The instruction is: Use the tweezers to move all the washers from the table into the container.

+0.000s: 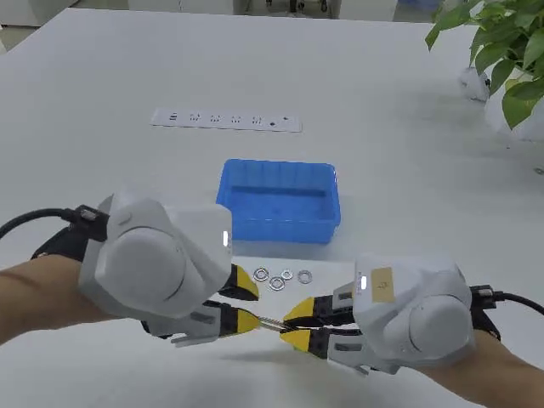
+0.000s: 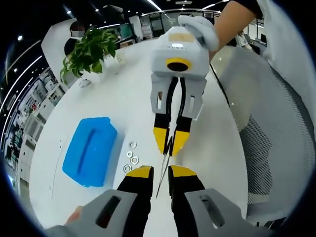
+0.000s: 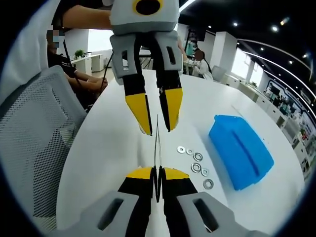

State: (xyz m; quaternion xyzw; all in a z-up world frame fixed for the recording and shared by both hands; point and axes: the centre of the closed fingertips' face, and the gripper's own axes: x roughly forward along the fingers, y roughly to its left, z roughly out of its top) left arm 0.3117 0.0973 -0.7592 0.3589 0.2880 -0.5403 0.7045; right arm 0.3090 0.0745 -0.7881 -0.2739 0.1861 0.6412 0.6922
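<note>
Between the two tongs, low over the desk, the tweezers lie along a line from one to the other. The right tongs are closed on one end of them, with the thin steel pinched between the yellow tips. The left tongs stand apart on both sides of the other end and do not press it. I judge that this is a moment of passing the tool or of correcting the grip, so that the tweezers sit straight and can be squeezed. Just beyond the tips of both tongs the washers lie in a small group on the desk, none of them lifted. Farther beyond them stands the blue container, which looks empty, so the moving is not yet begun. The group is near the container, which should make each carry short.
</note>
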